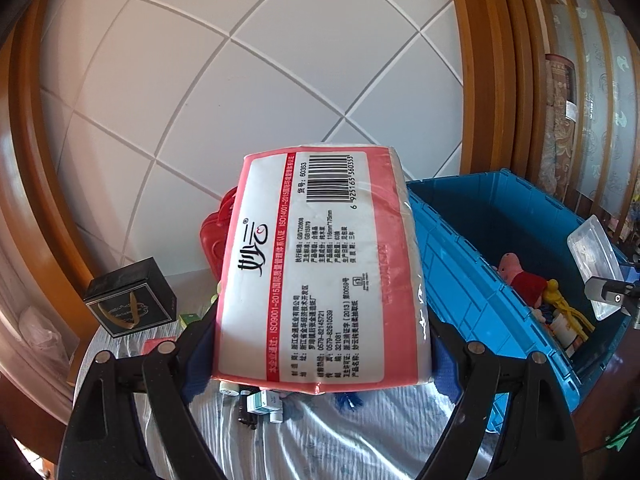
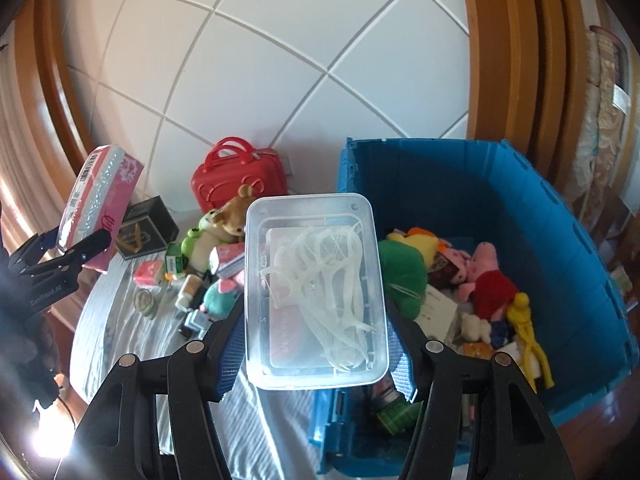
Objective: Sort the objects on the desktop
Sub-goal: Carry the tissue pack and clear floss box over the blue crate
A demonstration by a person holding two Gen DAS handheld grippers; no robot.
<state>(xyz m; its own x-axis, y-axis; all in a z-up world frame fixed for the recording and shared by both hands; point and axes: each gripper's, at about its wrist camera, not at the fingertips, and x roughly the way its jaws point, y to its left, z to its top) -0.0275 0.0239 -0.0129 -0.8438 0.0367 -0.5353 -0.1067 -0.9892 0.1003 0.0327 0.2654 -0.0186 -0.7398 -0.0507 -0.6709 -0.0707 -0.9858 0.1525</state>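
Observation:
My left gripper is shut on a pink and white tissue pack, held up above the cloth-covered table with its label side toward the camera. From the right wrist view the same tissue pack and left gripper show at the far left. My right gripper is shut on a clear plastic box full of white floss picks, held over the near left rim of the blue crate. The clear box also shows at the right edge of the left wrist view.
The blue crate holds a pink pig plush, a green plush, a yellow figure and small items. On the table lie a red toy case, a black gift box, plush toys and small boxes.

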